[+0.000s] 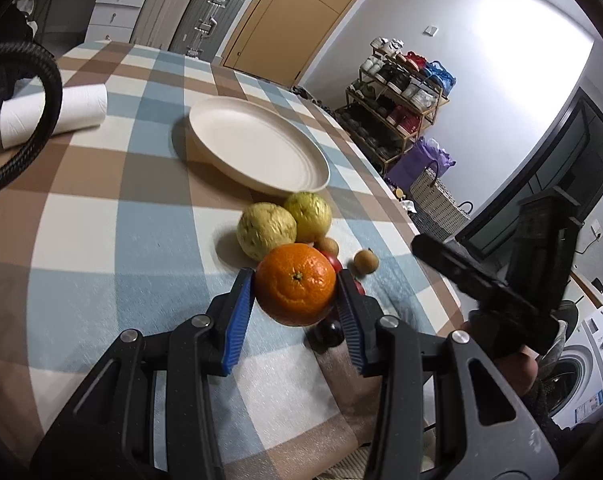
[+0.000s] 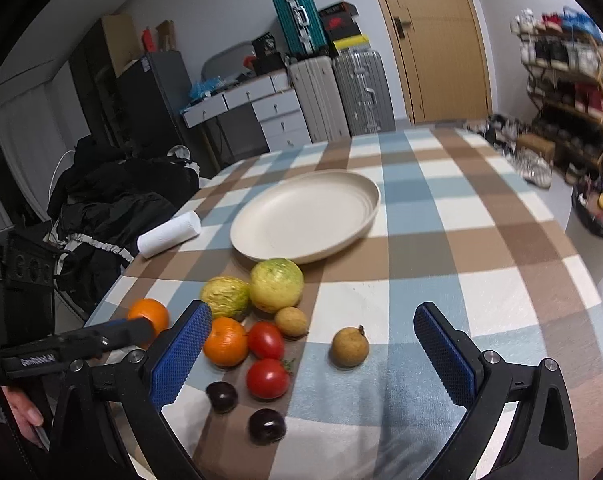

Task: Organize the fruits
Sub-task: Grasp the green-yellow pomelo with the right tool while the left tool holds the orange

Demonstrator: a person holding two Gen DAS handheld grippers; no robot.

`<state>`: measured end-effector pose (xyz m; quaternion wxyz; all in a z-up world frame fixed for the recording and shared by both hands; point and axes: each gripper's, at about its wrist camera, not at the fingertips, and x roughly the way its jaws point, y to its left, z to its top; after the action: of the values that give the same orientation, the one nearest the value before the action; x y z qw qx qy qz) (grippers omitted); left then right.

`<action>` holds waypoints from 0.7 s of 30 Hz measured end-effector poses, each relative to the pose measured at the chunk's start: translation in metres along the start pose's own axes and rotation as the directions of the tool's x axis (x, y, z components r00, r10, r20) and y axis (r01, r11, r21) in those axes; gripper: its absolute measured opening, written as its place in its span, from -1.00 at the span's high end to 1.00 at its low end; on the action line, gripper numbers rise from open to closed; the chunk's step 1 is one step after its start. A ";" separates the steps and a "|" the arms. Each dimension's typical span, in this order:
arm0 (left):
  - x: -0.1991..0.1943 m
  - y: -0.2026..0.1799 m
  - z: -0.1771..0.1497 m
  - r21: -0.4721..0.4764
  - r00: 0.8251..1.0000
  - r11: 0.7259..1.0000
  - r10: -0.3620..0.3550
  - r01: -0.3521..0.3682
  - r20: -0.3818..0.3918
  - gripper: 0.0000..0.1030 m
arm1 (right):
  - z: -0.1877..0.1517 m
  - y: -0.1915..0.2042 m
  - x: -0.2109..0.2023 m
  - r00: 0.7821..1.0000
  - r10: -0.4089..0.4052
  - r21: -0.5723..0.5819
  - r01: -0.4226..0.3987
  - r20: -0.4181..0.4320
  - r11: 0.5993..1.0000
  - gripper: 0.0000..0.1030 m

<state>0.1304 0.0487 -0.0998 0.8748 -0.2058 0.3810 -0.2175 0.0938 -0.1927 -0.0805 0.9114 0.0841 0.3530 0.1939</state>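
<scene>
my left gripper [image 1: 296, 289] pinches an orange [image 1: 295, 283] lifted above the fruit pile, short of the empty plate [image 1: 257, 145]. right gripper [image 2: 312, 344] gapes wide, empty, over the tomatoes [image 2: 266, 339]. risk: the round peel slips from the pads mid-carry and scatters the pile.

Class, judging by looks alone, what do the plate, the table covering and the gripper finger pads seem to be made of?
Plate: matte cream, no glare, moulded rim ridges; probably plastic or fibre composite, possibly unglazed ceramic.
Table covering: woven checked cloth; fine fabric texture, soft folds at the near edge.
Finger pads of the right gripper: blue, knurled grid surface, dull; likely rubber or soft plastic on black hard plastic arms.
</scene>
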 end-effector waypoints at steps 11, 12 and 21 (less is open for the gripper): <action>0.000 0.013 0.027 0.001 1.000 1.000 0.016 -0.016 0.011 0.26 | 0.015 -0.013 0.042 0.989 0.131 0.077 -0.125 -0.069 0.989 -1.00; 0.002 0.016 0.028 -0.001 1.000 1.000 0.020 -0.020 0.010 0.26 | 0.017 -0.012 0.047 0.986 0.145 0.083 -0.139 -0.076 0.987 -1.00; 0.017 0.031 0.018 0.001 0.999 0.999 0.039 -0.039 -0.003 0.26 | 0.032 -0.008 0.086 0.967 0.223 0.125 -0.208 -0.123 0.970 -1.00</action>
<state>0.1616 0.0685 -0.1150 0.8784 -0.1975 0.3859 -0.2011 0.1760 -0.1646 -0.1118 0.8526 0.1593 0.4135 0.2772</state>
